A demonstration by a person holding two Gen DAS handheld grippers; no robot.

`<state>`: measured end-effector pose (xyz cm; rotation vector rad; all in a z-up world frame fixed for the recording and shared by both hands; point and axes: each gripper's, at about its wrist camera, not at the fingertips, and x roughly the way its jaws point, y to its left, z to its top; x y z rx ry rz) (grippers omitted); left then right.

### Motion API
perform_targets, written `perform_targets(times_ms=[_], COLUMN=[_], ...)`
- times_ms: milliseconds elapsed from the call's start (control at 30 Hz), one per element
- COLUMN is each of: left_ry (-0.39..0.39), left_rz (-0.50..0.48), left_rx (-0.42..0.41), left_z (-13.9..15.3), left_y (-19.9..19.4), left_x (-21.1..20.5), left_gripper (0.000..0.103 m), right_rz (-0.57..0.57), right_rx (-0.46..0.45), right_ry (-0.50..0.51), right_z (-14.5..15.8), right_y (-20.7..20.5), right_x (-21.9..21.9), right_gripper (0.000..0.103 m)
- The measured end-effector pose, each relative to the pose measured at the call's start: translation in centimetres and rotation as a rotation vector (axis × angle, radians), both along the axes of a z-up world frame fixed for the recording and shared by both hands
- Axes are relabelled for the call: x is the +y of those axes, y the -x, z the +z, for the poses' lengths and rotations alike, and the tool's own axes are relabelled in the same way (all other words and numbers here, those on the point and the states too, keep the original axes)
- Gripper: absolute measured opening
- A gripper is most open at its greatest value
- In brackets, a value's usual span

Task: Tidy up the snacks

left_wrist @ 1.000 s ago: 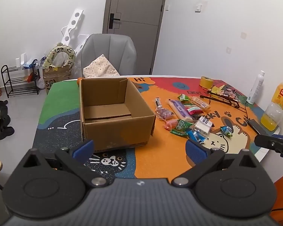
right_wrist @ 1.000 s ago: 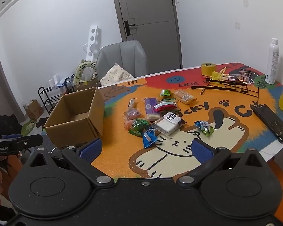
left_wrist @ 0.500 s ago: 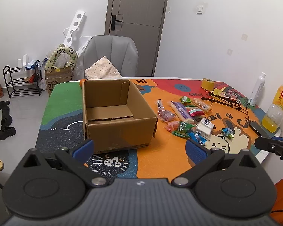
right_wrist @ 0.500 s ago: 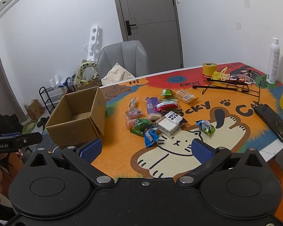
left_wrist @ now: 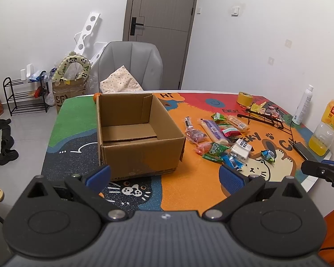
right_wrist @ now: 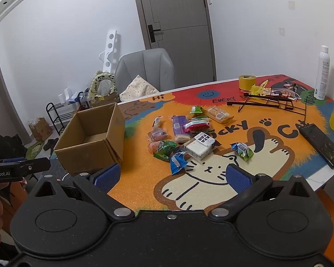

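An open, empty cardboard box (left_wrist: 138, 133) stands on the colourful cat mat (left_wrist: 198, 178); it also shows in the right wrist view (right_wrist: 93, 140). Several wrapped snacks lie in a loose pile to its right, among them a white packet (right_wrist: 199, 148), a purple bar (right_wrist: 179, 128), a green bag (right_wrist: 163, 148) and a blue wrapper (right_wrist: 177, 162). My left gripper (left_wrist: 164, 175) is open and empty, just in front of the box. My right gripper (right_wrist: 171, 176) is open and empty, in front of the snack pile.
A black phone (right_wrist: 320, 145), a juice bottle (left_wrist: 325, 131), a white spray bottle (right_wrist: 321, 73), a yellow tape roll (right_wrist: 247, 82) and a black wire stand (right_wrist: 269, 101) sit at the table's right and back. A grey chair (left_wrist: 131, 66) stands behind the table.
Both grippers have pulled back and risen a little, so the box and snacks look smaller and farther. Nothing on the table has moved.
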<state>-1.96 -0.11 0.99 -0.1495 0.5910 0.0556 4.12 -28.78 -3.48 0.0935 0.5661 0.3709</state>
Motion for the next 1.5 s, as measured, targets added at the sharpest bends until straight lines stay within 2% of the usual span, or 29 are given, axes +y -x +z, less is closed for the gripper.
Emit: perform_targets(times_ms=[1000, 1500], left_ry=[-0.006, -0.002], left_rz=[-0.009, -0.071], left_rx=[0.002, 0.018], left_z=[0.2, -0.7], left_y=[0.2, -1.4], left_x=[0.0, -1.6], left_gripper=[0.103, 0.103], right_rz=[-0.002, -0.034], right_rx=[0.007, 0.015], right_ry=[-0.005, 0.015], right_z=[-0.1, -1.7], right_y=[-0.3, -1.8], right_x=[0.0, -1.1], right_gripper=[0.103, 0.103])
